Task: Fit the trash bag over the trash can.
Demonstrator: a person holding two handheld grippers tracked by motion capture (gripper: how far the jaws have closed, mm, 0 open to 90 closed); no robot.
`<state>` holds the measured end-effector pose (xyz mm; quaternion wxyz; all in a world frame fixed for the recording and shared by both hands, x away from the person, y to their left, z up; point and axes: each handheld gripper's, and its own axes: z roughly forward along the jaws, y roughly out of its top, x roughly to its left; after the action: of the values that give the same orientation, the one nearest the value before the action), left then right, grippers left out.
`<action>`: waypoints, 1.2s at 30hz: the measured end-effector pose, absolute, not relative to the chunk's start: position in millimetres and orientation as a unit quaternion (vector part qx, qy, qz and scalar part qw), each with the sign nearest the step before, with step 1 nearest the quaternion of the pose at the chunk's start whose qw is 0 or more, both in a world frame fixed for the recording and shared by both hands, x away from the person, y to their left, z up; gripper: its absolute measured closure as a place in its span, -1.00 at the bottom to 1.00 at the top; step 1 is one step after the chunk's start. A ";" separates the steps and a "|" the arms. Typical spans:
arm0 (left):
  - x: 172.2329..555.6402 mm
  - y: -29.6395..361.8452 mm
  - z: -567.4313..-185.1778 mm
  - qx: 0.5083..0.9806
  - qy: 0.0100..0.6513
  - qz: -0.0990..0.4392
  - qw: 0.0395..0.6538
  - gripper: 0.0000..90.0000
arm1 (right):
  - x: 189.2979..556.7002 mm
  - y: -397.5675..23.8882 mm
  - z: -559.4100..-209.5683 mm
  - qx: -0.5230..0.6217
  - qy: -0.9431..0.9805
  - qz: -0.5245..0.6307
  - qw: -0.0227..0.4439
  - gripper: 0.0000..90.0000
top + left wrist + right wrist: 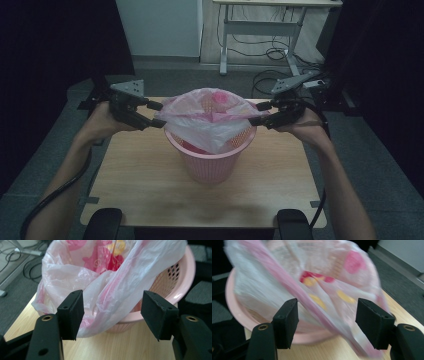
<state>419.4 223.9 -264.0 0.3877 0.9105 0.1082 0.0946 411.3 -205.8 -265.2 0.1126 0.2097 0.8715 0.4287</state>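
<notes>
A pink plastic basket (212, 157) stands near the middle of the wooden table (150, 195), a little toward its far edge, with a thin pink-and-white printed bag (207, 122) draped into it and spilling over the rim. The bag's mouth is stretched sideways across the top of the basket, one end reaching toward each side edge of the table.

The left gripper (156, 114) sits at the bag's left end, level with the rim, and the right gripper (259, 113) at the right end; both are held above the table by a person's hands, forearms coming in from the near edge. A black cable trails from each.

In the left gripper view, the jaws stand apart, with a loose fold of the bag (110, 290) hanging down over the basket (175, 287) rim between them. The film lies against the inner face of one pad (72, 312) and clear of the other, so nothing is clamped.

In the right gripper view, blurred by movement, the jaws are likewise apart, and the bag (317, 290) runs between them without being pinched. The basket (239, 312) rim curves just behind the pads.
</notes>
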 end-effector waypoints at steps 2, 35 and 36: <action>422.0 217.9 -266.1 0.916 0.109 0.093 0.375 -0.17 | 410.8 -197.7 -265.1 0.191 0.879 0.423 0.109 0.04; 375.8 235.0 -308.3 0.916 0.080 0.080 0.385 0.91 | 354.3 -207.7 -312.2 0.205 0.885 0.413 0.071 0.94; 375.1 233.7 -310.0 0.919 0.080 0.080 0.378 0.91 | 353.2 -207.8 -312.9 0.206 0.885 0.412 0.070 0.93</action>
<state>375.1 233.7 -310.0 0.3776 0.9191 0.0796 0.0799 353.2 -207.8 -312.9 0.0705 0.2056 0.8848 0.4122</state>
